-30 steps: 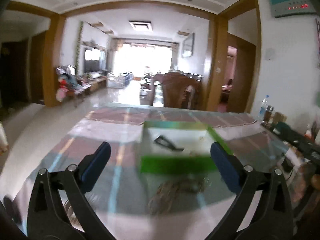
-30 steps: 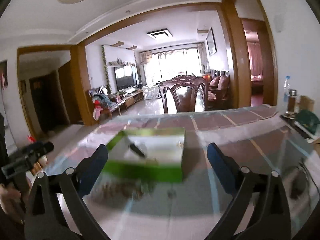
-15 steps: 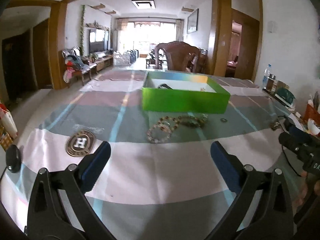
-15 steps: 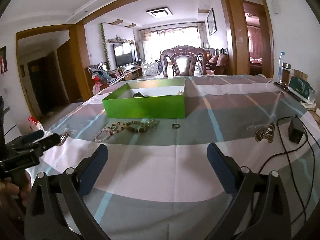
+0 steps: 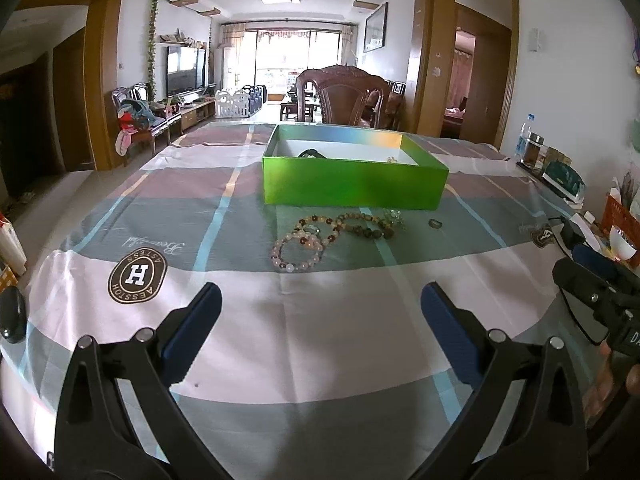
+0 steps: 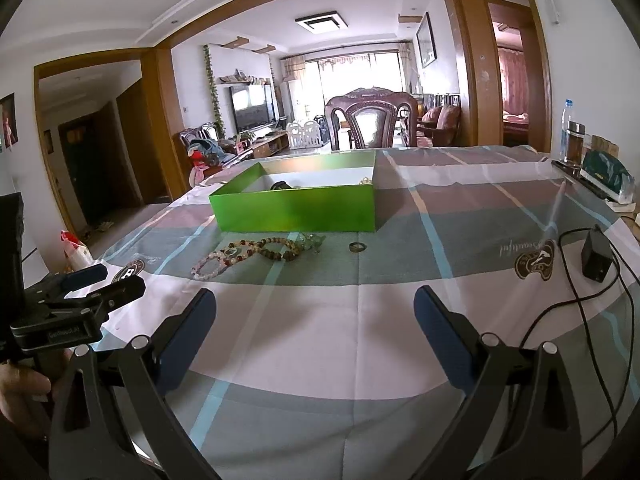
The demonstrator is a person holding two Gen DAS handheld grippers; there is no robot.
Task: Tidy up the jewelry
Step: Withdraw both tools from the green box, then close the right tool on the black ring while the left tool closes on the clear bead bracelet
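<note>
bracelets (image 5: 297,249): two; ring (image 5: 435,223): one; box (image 5: 354,184): one.

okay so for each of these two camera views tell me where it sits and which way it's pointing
Left wrist: on the left gripper, facing across the table at the green box; its open fingers show, with the right gripper at the right edge.
Right wrist: on the right gripper, facing likewise; a hand holds the left gripper.
Shared: box, beaded bracelets, ring.

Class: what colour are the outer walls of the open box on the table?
Bright green box, clearest in the left wrist view.
</note>
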